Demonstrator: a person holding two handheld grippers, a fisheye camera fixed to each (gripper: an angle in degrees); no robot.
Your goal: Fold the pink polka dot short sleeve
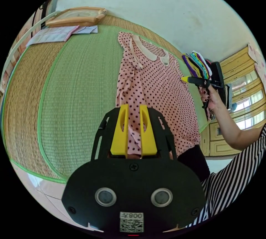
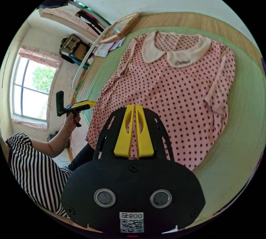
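Note:
The pink polka dot short sleeve [image 2: 171,94] lies face up on a green woven mat [image 2: 238,139], its white collar [image 2: 180,53] at the far end. Both sleeves are turned in over the body. My right gripper [image 2: 135,107] hovers above the shirt's lower middle, jaws closed together with nothing between them. It also appears in a hand beside the shirt's edge as the right gripper [image 1: 185,79]. My left gripper [image 1: 134,108] hangs over the shirt's hem [image 1: 133,139], jaws a little apart, cloth visible through the gap but not pinched. The left gripper [image 2: 83,105] sits off the shirt's side.
A wooden frame [image 1: 77,17] and papers [image 1: 55,33] lie at the mat's far end. A pile of coloured cloth [image 1: 196,64] sits by the shirt. Yellow cabinets [image 1: 221,136] stand beyond. The person in a striped top [image 2: 33,166] is at the mat's near edge.

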